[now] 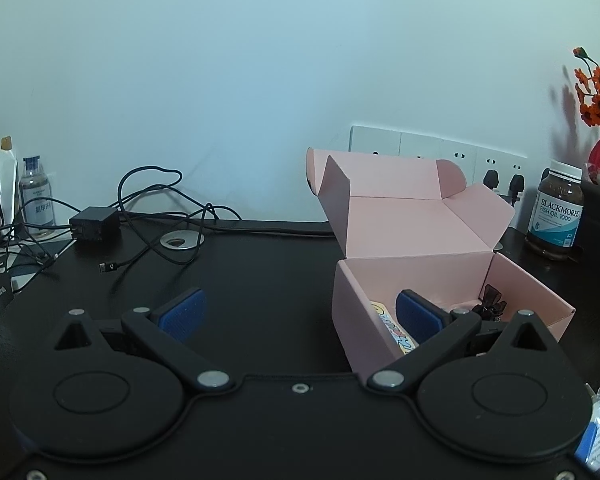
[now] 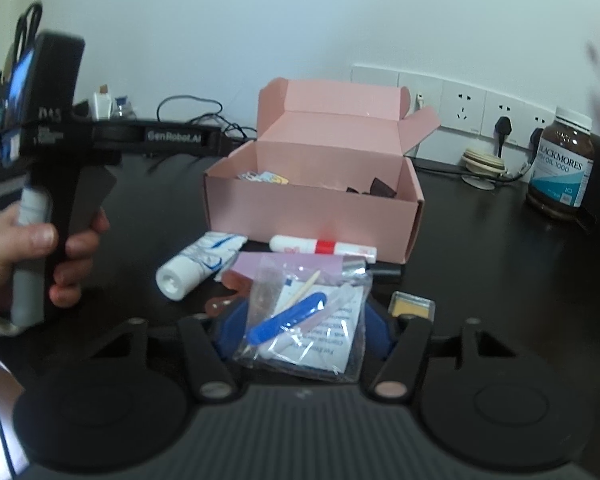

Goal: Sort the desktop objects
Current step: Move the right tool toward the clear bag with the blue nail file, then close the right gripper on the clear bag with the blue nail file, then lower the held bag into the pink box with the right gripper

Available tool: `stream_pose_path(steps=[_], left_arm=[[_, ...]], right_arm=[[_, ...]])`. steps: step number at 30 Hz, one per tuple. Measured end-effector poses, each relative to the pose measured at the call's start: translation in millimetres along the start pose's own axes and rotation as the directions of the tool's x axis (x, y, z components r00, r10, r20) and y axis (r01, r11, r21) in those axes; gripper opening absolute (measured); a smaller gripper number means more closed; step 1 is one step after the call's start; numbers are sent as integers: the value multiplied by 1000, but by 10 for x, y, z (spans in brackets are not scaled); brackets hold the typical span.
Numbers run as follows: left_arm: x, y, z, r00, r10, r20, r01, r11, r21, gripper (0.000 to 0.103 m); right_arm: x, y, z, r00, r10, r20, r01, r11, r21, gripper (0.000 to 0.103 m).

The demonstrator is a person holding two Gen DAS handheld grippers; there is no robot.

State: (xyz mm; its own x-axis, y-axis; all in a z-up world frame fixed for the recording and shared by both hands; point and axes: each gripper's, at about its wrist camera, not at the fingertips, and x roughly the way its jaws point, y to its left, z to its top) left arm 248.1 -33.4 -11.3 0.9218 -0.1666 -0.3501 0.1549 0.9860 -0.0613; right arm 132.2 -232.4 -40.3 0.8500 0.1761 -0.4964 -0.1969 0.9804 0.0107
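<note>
Clearly the sorting is under way but far from finished. From the left wrist, the left claw (image 1: 300, 312) stands wide open and empty, its right pad hanging over the near-left corner of the pink box (image 1: 440, 276), which sits lid-up at the right of the dark worktop (image 1: 260, 280). Inside the box lie a printed strip (image 1: 392, 326) and a dark clip (image 1: 490, 304) — so at least two things look already put away. A charger (image 1: 94, 224) with its cables lies far left; a supplement jar (image 1: 556, 216) stands far right.

From the right wrist, the right claw (image 2: 300, 328) has a clear bag (image 2: 304, 320) of nail tools between its pads; they look closed against the bag's sides, though the plastic hides the contact. Still loose on the worktop, just near of the box, are a white tube (image 2: 198, 266), a white-and-red stick (image 2: 324, 247), a pink spoon-like piece (image 2: 228, 292) and a small yellow case (image 2: 412, 304). By my reckoning most of the items remain — the bag goes to the box next.
</note>
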Motion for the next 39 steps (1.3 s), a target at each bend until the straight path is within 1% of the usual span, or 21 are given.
stream_pose_path(steps=[7,12,14,16,19,23,26,29,34,36,39], left_arm=[[5,7,3,1000,6,-4,-6,1000,-9,103],[8,16,3,1000,8,-5,-8,1000,-17,103],[15,34,5,1000,8,-7,-8,1000,-27,103],[22,66,8,1000,15,-9,-15,999,-47,103],[21,127,15,1000,22,-6,-23,996,-82,103],[18,196,31,1000,31,-2,-31,992,-123,103],[12,222,43,999,44,3,-43,990,-136,103],[-5,247,57,998,62,18,-59,987,-148,103],[-29,328,87,993,110,35,-102,978,-181,103],[-28,352,93,992,123,34,-115,975,-191,103],[-21,353,99,991,127,29,-119,973,-195,103]], right_arm=[[-181,-182,143,997,29,71,-37,994,103,55],[-190,-242,286,996,31,81,-40,994,105,55],[-154,-240,354,997,44,66,-50,994,96,55],[-77,-218,412,997,70,28,-72,993,92,55],[50,-134,552,997,78,-26,-77,997,27,54],[141,-116,899,996,87,-19,-87,996,-23,54],[289,-156,1164,996,89,-20,-89,996,-16,54],[542,-186,1316,994,95,-53,-94,995,8,54],[1015,-133,1312,985,98,-144,-97,995,12,54],[1134,-98,1267,979,97,-178,-98,995,2,54],[1253,-80,1213,970,108,-216,-106,994,21,54]])
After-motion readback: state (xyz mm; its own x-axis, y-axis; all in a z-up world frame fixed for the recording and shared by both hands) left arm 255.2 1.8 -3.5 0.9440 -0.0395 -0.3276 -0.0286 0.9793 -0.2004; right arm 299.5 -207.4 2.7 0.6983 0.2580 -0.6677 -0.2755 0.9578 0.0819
